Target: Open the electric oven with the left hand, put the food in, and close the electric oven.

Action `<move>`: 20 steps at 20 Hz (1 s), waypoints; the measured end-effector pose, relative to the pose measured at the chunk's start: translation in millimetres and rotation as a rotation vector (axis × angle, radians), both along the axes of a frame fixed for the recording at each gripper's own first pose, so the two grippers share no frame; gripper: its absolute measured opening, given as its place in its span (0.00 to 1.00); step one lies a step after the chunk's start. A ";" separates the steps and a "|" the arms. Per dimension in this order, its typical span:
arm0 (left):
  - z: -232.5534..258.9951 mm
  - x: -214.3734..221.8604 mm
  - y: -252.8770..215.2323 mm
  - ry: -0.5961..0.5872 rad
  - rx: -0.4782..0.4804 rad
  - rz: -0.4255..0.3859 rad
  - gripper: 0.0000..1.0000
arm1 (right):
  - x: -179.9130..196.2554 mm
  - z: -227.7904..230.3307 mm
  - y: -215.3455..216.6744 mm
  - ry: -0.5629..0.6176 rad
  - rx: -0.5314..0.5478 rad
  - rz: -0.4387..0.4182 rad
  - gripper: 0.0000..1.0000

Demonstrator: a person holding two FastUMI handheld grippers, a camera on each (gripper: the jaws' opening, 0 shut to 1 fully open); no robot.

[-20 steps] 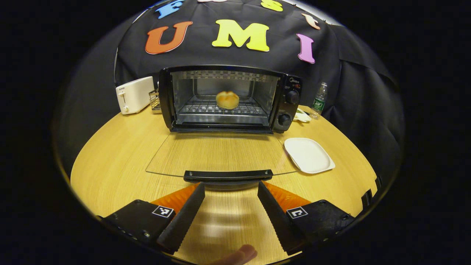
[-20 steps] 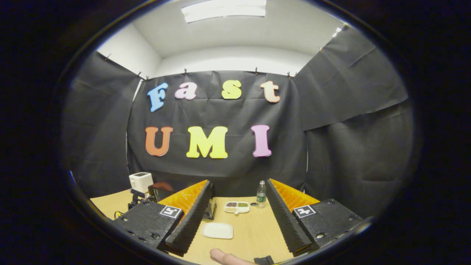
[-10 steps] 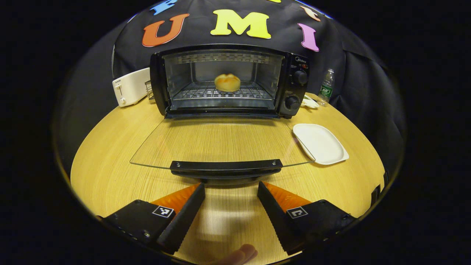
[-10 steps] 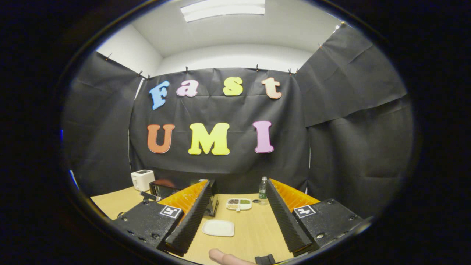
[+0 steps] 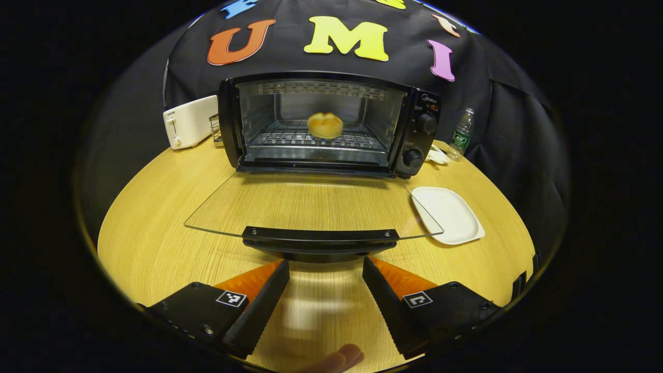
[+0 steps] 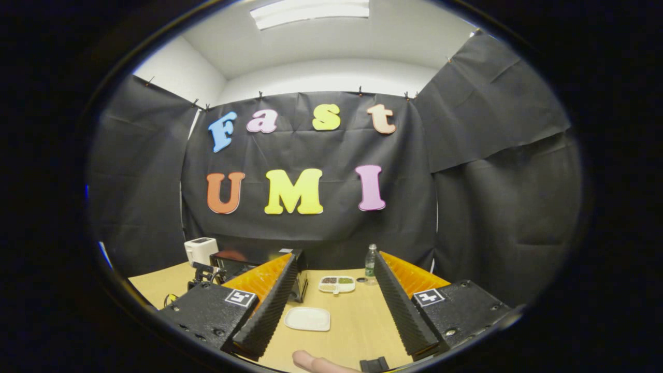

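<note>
1. The wooden table (image 5: pixel 155 228) spreads across the left gripper view, with the electric oven (image 5: pixel 326 127) standing at its far side against the booth wall.
2. The oven's glass door (image 5: pixel 311 207) lies folded down flat toward the camera; its dark handle (image 5: pixel 320 239) sits just ahead of the left gripper (image 5: pixel 325 269), centred on the gap between the fingers and apart from both.
3. The left gripper's jaws stand wide apart with nothing between them.
4. In the right gripper view, the right gripper (image 6: pixel 335 290) is raised above the table, jaws wide and empty, well apart from the oven, which sits behind its left finger.
5. A white toaster (image 5: pixel 189 120) stands left of the oven.
6. A white plate (image 5: pixel 448 215) lies bare beside the door's right edge.
7. The bread roll (image 5: pixel 325 125) rests on the rack inside the oven, far beyond the left jaws.
</note>
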State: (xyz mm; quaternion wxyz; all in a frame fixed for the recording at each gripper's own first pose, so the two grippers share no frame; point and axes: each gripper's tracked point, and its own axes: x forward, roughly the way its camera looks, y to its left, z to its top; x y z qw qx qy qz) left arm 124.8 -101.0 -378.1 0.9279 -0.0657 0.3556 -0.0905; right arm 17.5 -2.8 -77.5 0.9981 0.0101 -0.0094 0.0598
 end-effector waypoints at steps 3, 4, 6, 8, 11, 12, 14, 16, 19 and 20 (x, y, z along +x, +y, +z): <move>11.4 1.9 0.2 -0.016 -0.002 0.003 0.94 | 1.3 -0.9 -0.1 0.000 -0.007 -0.004 0.95; 15.3 1.5 0.6 -0.020 -0.006 0.006 0.94 | 1.1 -1.5 0.1 0.004 -0.008 -0.004 0.95; 23.1 4.9 1.4 -0.030 -0.014 0.012 0.94 | 1.5 -2.1 0.1 0.006 -0.004 -0.003 0.95; 34.6 10.4 2.7 -0.050 -0.015 0.014 0.94 | 2.1 -4.0 -2.1 0.009 -0.004 -0.006 0.95; 55.4 21.3 2.2 -0.084 -0.033 0.016 0.95 | 2.7 -5.3 -2.5 0.012 -0.002 -0.008 0.95; 58.6 28.0 5.8 -0.092 -0.029 0.029 0.96 | 2.7 -4.5 -3.3 0.011 -0.002 -0.008 0.95; 62.2 44.3 15.1 -0.103 0.002 0.051 0.96 | 2.7 -5.7 -4.0 0.012 -0.005 -0.007 0.92; 67.3 60.9 20.3 -0.114 0.003 0.067 0.94 | 4.0 -7.1 -6.0 0.014 -0.010 -0.011 0.95; 74.9 84.1 21.7 -0.134 -0.020 0.076 0.82 | 7.0 -10.7 -7.8 0.016 -0.017 -0.017 0.95; 78.5 91.9 25.9 -0.150 -0.019 0.087 0.94 | 7.7 -11.8 -7.2 0.019 -0.017 -0.015 0.95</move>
